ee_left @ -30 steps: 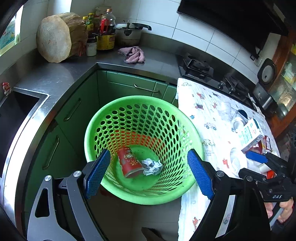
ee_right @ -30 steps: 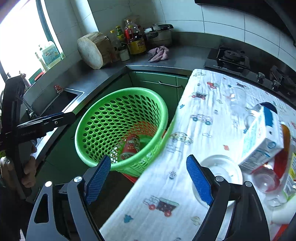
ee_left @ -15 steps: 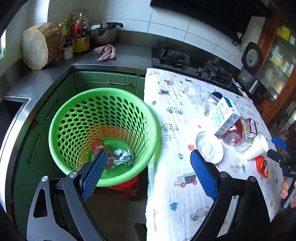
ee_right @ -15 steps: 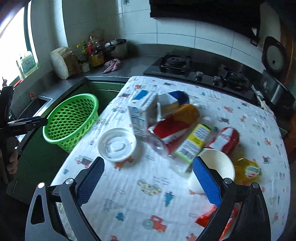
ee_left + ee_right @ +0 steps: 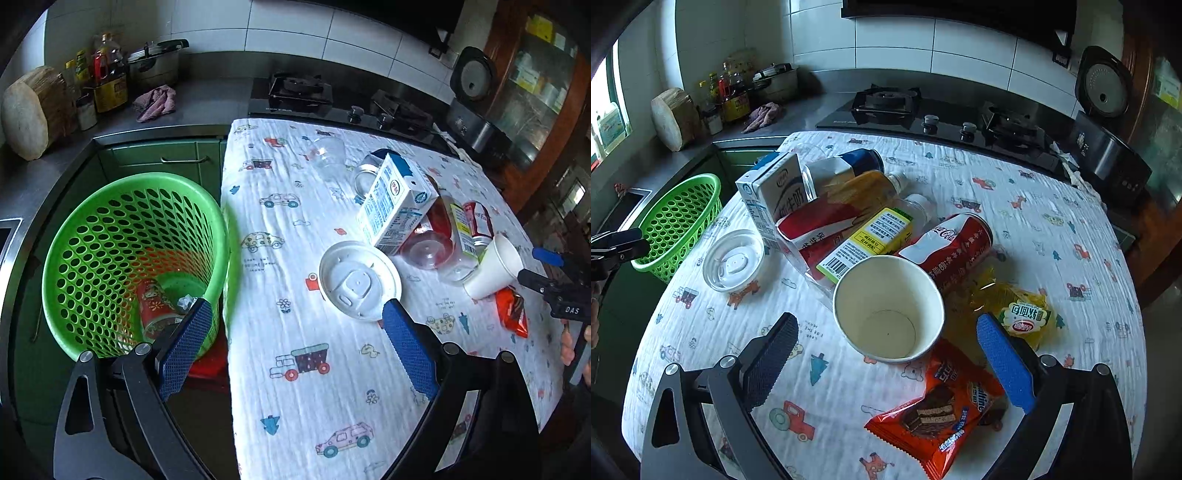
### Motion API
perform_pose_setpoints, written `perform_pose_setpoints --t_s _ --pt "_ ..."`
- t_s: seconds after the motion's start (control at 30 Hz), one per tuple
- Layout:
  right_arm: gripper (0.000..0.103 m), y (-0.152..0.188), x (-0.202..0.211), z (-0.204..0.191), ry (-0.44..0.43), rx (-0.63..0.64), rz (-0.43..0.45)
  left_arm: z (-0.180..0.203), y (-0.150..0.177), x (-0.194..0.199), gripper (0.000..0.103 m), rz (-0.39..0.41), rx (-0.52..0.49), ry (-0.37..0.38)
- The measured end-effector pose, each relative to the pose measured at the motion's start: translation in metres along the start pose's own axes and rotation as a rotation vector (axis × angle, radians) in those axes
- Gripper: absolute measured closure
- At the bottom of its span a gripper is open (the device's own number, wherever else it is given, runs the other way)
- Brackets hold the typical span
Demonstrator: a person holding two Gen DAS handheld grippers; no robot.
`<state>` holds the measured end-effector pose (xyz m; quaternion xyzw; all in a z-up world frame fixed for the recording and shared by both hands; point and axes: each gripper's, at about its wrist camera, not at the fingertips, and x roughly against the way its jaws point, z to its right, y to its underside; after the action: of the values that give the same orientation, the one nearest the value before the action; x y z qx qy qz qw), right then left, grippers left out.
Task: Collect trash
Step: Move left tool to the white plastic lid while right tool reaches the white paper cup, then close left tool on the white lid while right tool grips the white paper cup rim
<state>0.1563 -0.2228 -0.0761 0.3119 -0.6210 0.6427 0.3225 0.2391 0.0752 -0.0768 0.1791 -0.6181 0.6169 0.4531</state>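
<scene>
A green basket [image 5: 110,229] stands left of the table and holds a red can [image 5: 153,308] and crumpled paper [image 5: 186,301]. It also shows in the right wrist view [image 5: 677,218]. On the table lie a white lid [image 5: 360,280], a milk carton [image 5: 397,205], bottles, a red cola can [image 5: 955,247], a white paper cup [image 5: 888,308], an orange snack wrapper [image 5: 940,413] and a yellow packet [image 5: 1023,314]. My left gripper [image 5: 293,317] is open and empty over the table's left edge. My right gripper [image 5: 886,328] is open, with the paper cup between its fingers.
The table has a white cloth with cartoon cars [image 5: 1034,206]. Behind it are a gas stove [image 5: 886,101] and a rice cooker [image 5: 1102,88]. The steel counter at the left holds a wooden block [image 5: 27,112], bottles, a pot and a rag [image 5: 155,103].
Both grippers have swung right, away from the basket and over the table. The right gripper has come close to the paper cup. Both stay open.
</scene>
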Motion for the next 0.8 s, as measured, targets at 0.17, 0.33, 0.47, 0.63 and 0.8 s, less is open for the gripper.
perform_pose_setpoints --t_s 0.17,0.33,0.47,0.63,0.8 --pt "0.009 -0.001 -0.02 -0.001 -0.01 0.007 -0.024 0.007 -0.002 -0.019 0.012 -0.036 -0.013 0.004" --pt "0.009 -0.001 -0.034 -0.004 0.016 0.028 -0.037 0.016 -0.005 -0.042 0.025 -0.071 -0.037 0.023" --pt "0.022 -0.001 -0.039 -0.009 0.038 0.054 -0.029 0.021 -0.005 -0.064 0.034 -0.107 -0.042 0.034" --pt "0.031 0.0 -0.042 -0.012 0.044 0.06 -0.023 0.019 -0.011 -0.088 0.047 -0.149 -0.011 0.054" --pt "0.038 0.002 -0.041 -0.012 0.039 0.047 -0.022 0.018 -0.013 -0.102 0.059 -0.173 0.01 0.082"
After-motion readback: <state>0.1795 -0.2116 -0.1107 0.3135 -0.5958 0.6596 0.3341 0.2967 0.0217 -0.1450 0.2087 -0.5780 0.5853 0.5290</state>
